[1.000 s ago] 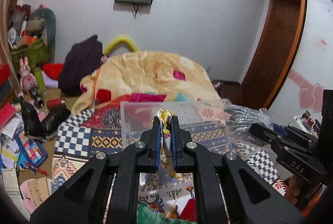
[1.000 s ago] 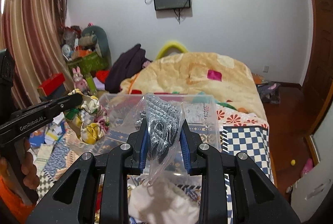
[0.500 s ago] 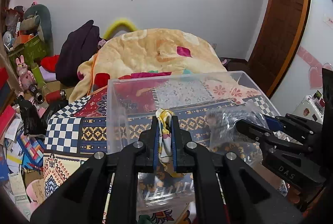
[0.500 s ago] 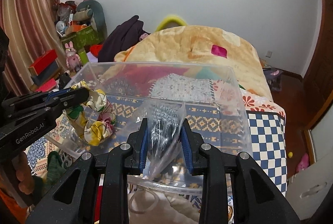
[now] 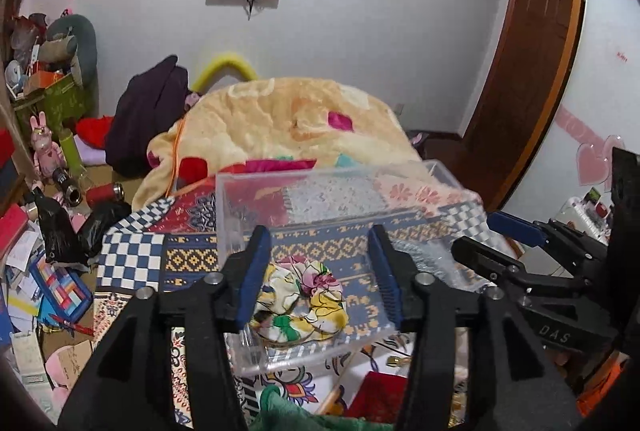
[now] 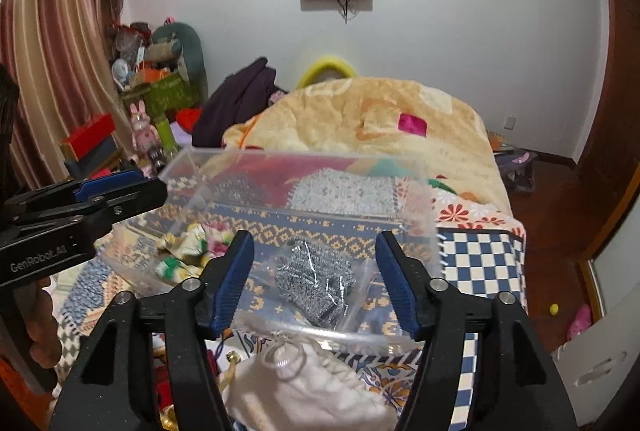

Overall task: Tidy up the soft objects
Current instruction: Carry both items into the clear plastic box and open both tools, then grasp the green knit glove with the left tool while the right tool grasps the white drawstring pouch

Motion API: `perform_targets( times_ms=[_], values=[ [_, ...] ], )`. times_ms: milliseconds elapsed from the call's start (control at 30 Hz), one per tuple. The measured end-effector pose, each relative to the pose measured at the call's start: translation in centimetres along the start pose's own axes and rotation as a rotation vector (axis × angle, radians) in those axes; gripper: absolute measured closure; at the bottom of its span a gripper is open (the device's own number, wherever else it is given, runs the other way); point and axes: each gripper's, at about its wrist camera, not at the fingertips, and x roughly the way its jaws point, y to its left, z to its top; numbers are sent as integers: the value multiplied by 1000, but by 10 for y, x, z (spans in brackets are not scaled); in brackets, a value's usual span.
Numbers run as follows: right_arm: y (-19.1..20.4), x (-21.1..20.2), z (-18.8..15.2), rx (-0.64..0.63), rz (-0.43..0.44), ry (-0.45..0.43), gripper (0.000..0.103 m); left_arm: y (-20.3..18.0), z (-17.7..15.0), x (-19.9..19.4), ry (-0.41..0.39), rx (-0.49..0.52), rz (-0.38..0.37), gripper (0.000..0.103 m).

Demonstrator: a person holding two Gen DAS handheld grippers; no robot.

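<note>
Clear plastic box (image 5: 240, 215) sits on the patterned bed; it looks light and stiff. Inside lie a soft flowery scrunchie (image 5: 300, 295) and a crinkly, slippery silver bag (image 6: 316, 281). Pinch their puffy middles. Left gripper (image 5: 318, 281) and right gripper (image 6: 316, 281) gape wide, holding nothing.

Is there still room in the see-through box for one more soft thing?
Yes. The box floor looks bare along its far wall, behind the scrunchie and the silver bag. The near half is crowded: both lie there, under the open left tool and right tool.
</note>
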Motion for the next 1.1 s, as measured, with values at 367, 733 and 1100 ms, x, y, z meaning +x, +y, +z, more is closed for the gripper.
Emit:
perform_targets(
  times_ms=[367,733,1100],
  values=[
    [-10,-45,-11,-5,-13,-93,29,0,-16,-55,-66,34,-3,30],
    [-13,-31,-54,16,-23,27,27,-12,-75,-41,91,84,-4,30],
    [-17,2,-89,75,14,166,27,2,-114,-19,185,-32,-65,37]
  ],
)
